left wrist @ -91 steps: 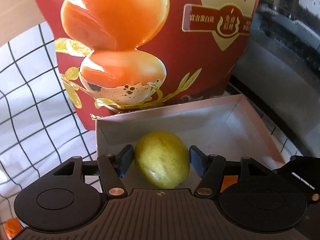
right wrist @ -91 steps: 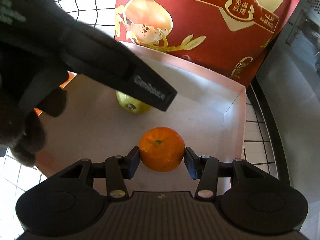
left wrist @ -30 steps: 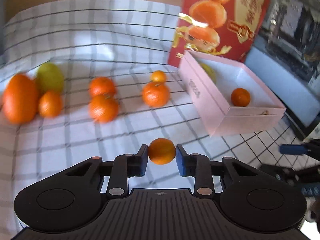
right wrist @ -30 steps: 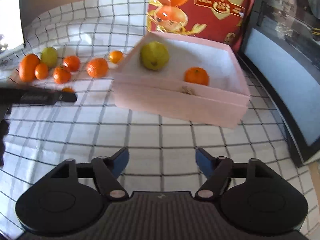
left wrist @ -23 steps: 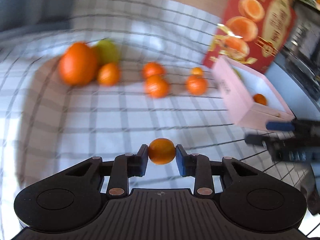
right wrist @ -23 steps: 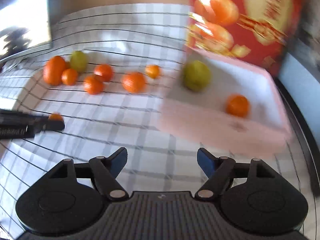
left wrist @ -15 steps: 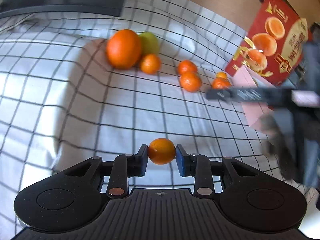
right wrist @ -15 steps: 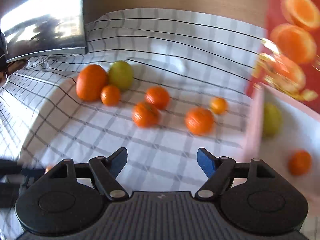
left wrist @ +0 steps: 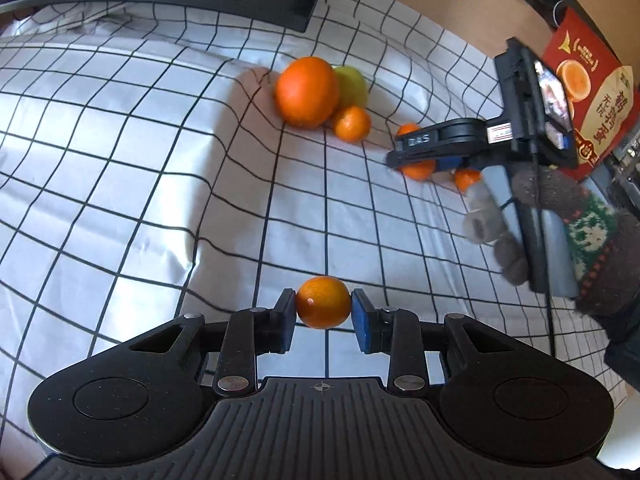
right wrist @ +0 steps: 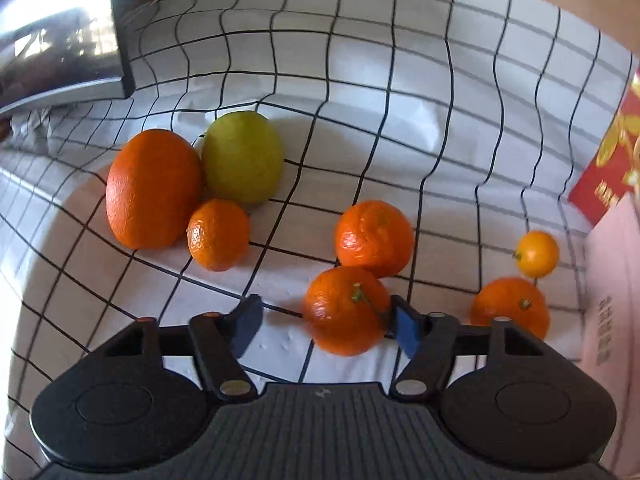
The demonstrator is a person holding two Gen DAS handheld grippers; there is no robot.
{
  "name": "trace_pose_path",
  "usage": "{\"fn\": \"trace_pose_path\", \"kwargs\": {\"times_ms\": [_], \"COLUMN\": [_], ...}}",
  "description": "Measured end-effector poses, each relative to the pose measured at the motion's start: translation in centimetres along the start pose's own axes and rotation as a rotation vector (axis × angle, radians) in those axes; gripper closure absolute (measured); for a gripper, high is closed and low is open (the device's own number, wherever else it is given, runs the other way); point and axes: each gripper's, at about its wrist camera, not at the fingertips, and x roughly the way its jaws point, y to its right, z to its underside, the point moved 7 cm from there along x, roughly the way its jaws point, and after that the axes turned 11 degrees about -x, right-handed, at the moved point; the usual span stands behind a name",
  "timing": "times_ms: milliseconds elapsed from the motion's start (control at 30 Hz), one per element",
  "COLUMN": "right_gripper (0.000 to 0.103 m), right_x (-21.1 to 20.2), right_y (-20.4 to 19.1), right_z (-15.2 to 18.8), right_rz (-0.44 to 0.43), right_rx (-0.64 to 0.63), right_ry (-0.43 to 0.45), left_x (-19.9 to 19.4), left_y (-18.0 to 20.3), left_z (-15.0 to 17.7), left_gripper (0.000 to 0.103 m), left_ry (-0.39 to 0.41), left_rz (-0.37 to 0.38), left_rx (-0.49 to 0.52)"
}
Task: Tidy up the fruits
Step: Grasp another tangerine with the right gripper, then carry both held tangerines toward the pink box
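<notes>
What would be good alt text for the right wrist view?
The right gripper is closing its jaws around a mandarin on a checked cloth. Behind lie a large orange, a green fruit and four smaller mandarins.

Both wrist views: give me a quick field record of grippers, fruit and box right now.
left gripper: shut on a small orange, held above the checked cloth
right gripper: jaws closing around a mandarin on the cloth; right pad touching, left pad apart
loose fruit: large orange, green fruit, four more small orange fruits
pink box: edge only, contents not visible
</notes>
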Motion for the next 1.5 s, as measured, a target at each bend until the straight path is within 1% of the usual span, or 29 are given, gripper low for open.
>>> {"fn": "trace_pose_path", "kwargs": {"times_ms": [33,67,167,300,433,500,633,767,933,1000,1067,1133,1267,1333,1367,1433,1500], "right_gripper": [0.056,0.059,0.06,0.06,0.06,0.06,0.06,0.06,0.059,0.059,0.054,0.041,0.031,0.027,0.026,0.018,0.015], "right_x": [-0.3,-0.7,-2.4,-4.4,-7.8,-9.9,-13.0,-14.7,-15.8,-16.1,-16.5,-16.8,-16.6,-16.5,-16.5,-16.3,-16.3], "right_y": [0.0,0.1,0.2,0.5,1.7,2.5,4.8,7.3,9.9,10.5,10.8,10.9,11.0,10.9,10.8,10.6,10.4], "right_z": [0.0,0.0,0.5,2.1,5.3,7.5,12.3,17.0,21.6,23.0,23.6,24.0,25.0,25.3,25.4,25.3,25.5], "right_rz": [0.015,0.026,-0.007,0.003,-0.054,-0.05,0.012,0.113,0.172,0.181,0.19,0.21,0.228,0.245,0.246,0.233,0.245], "right_rx": [-0.018,-0.04,-0.047,-0.055,0.006,0.02,0.07,0.103,0.245,0.299,0.334,0.339,0.345,0.348,0.347,0.338,0.336], "right_ry": [0.004,0.012,0.029,0.049,0.055,0.063,0.053,0.016,-0.016,-0.024,-0.014,-0.017,-0.039,-0.035,-0.035,-0.027,-0.013], "left_x": [0.2,0.4,1.3,2.5,3.7,4.3,5.6,6.7,8.0,8.4,8.6,8.7,8.7,8.7,8.7,8.7,8.7], "left_y": [0.1,0.4,1.4,3.8,6.4,7.4,9.6,11.9,14.6,15.4,15.8,16.3,16.4,16.5,16.5,16.5,16.5], "left_z": [0.0,0.0,0.2,0.5,1.3,1.8,2.8,3.8,5.0,5.3,5.5,5.8,6.0,6.0,6.0,6.1,6.0], "left_gripper": [0.069,0.069,0.069,0.069,0.069,0.069,0.069,0.069,0.069,0.069,0.069,0.069,0.069,0.069,0.069,0.069,0.069], "left_ry": [-0.005,-0.009,-0.028,-0.061,-0.091,-0.107,-0.145,-0.163,-0.179,-0.179,-0.173,-0.169,-0.168,-0.171,-0.171,-0.171,-0.167], "left_rz": [0.004,0.009,0.03,0.078,0.127,0.142,0.172,0.185,0.198,0.199,0.19,0.183,0.173,0.17,0.169,0.164,0.162], "left_rx": [0.005,0.01,0.038,0.09,0.155,0.176,0.233,0.298,0.379,0.409,0.43,0.451,0.46,0.466,0.469,0.46,0.446]}}
